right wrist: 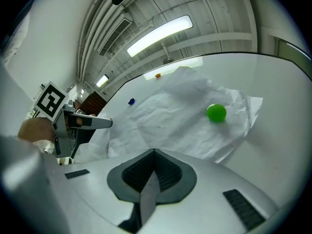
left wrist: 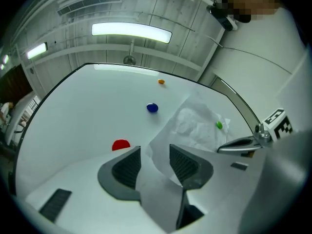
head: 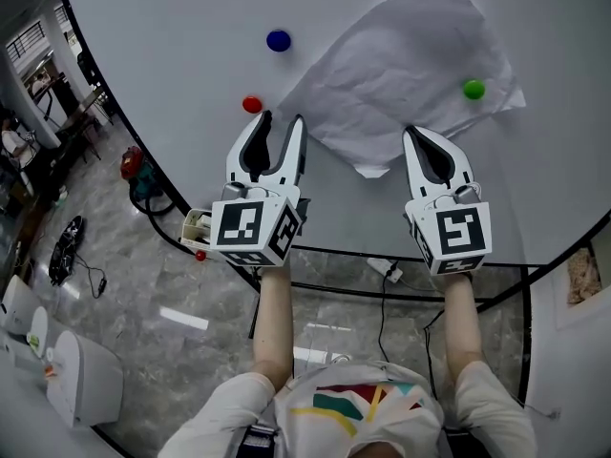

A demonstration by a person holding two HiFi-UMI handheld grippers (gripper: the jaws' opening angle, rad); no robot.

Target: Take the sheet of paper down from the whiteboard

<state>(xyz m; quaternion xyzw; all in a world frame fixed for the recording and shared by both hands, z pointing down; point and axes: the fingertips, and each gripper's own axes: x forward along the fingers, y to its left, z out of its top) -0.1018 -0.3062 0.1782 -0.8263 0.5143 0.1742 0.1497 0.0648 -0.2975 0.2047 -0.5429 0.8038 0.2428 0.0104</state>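
A: Whereabouts of the sheet of paper (head: pixel 391 74)?

B: Up on the whiteboard (head: pixel 172 27), crumpled, pinned near its right corner by a green magnet (head: pixel 474 90). Hanging askew.

A: Lie of the long axis?

B: Slanted, in the head view, from lower left up to upper right. Topmost corner toward the upper right, lowest corner curling off the board.

A: State of the left gripper (head: pixel 284 118)?

B: Fingers spread wide, pinching nothing. Aimed at the board beside the sheet's left edge, with a red magnet (head: pixel 252 104) just left of the tips and a blue magnet (head: pixel 278 40) higher up. Paper's edge visible through the gap in the left gripper view, not pinched.

A: And the right gripper (head: pixel 410 132)?

B: Fingers pressed together, tips at the sheet's lower edge, below and left of the green magnet. Paper caught between them or not: impossible to tell.
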